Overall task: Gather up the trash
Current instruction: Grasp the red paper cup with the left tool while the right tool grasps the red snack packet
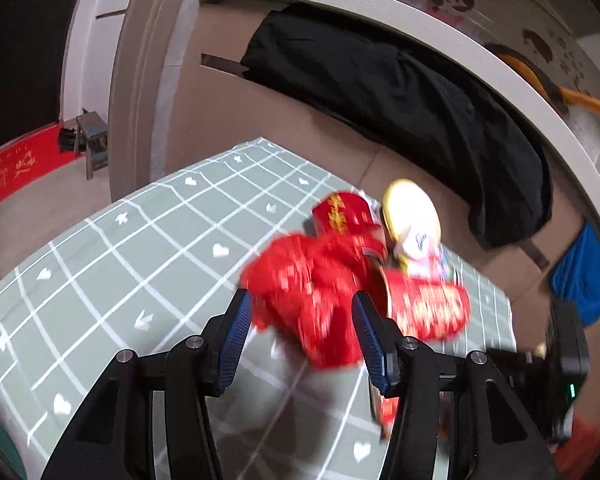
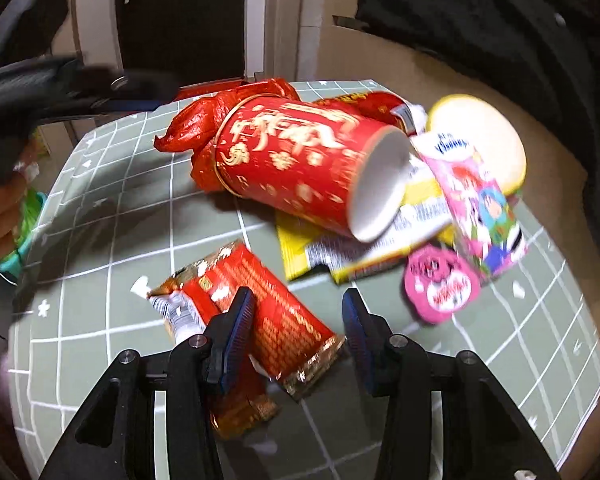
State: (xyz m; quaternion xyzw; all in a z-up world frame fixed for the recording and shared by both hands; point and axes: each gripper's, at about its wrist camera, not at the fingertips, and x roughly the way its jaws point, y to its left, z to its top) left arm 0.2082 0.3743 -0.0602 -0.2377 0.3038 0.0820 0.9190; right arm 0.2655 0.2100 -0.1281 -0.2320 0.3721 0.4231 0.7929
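- The left gripper (image 1: 302,332) hangs over the green grid tablecloth (image 1: 119,264) with its jaws apart; a crumpled red wrapper (image 1: 308,292) sits between the blue pads (image 1: 235,340), though blur hides whether they touch it.
- In the right wrist view the right gripper (image 2: 295,336) also stands apart, low in the frame, over a flattened red packet (image 2: 267,320) (its left pad overlaps the packet; contact is unclear).
- The rest of the trash lies mid-frame: a red paper cup (image 2: 295,168) on its side, a yellow packet (image 2: 340,252) under it, a pink carton (image 2: 480,208) and a pink lid (image 2: 440,284) to the right.
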